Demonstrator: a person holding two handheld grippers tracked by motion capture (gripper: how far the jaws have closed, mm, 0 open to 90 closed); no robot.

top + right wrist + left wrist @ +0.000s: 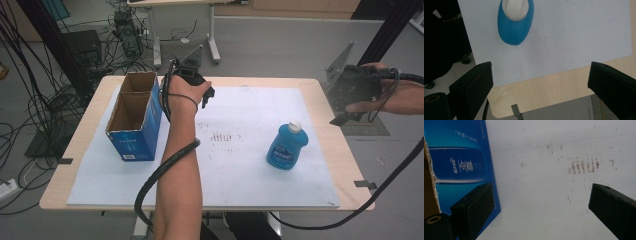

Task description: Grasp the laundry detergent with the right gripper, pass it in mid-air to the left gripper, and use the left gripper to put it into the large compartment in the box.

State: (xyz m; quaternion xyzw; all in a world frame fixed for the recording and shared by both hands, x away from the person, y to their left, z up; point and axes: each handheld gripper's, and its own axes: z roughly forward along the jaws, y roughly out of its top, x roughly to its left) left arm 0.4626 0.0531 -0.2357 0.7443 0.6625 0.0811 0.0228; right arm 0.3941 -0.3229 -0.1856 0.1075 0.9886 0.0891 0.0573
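From the high view we see a light wooden table (330,135) covered by a pale sheet (240,165), with a person's two forearms coming in; the left gripper (206,97) is held near the far edge of the sheet, just beside the open blue cardboard box (135,131), and in the left gripper view its two black jaws stand wide apart with nothing between them, the left-hand jaw lying close against the printed blue side of the box (459,165) though we cannot tell whether it touches; between the jaws we see only the pale sheet (536,202) and a patch of reddish-brown smudges (584,166); the box is upright near the table's left side, its top flaps open and its two brown compartments showing no contents from above; the right gripper (345,117) is held off the table's right edge, above the floor, and in the right gripper view its jaws are likewise spread wide and empty, looking down on the sheet's corner and the bare wood; the blue bottle (287,146) with its white cap (295,126) stands upright on the right part of the sheet, well apart from the box and clear of both grippers; in the right gripper view we see the bottle (515,27) from above, beyond the jaws.
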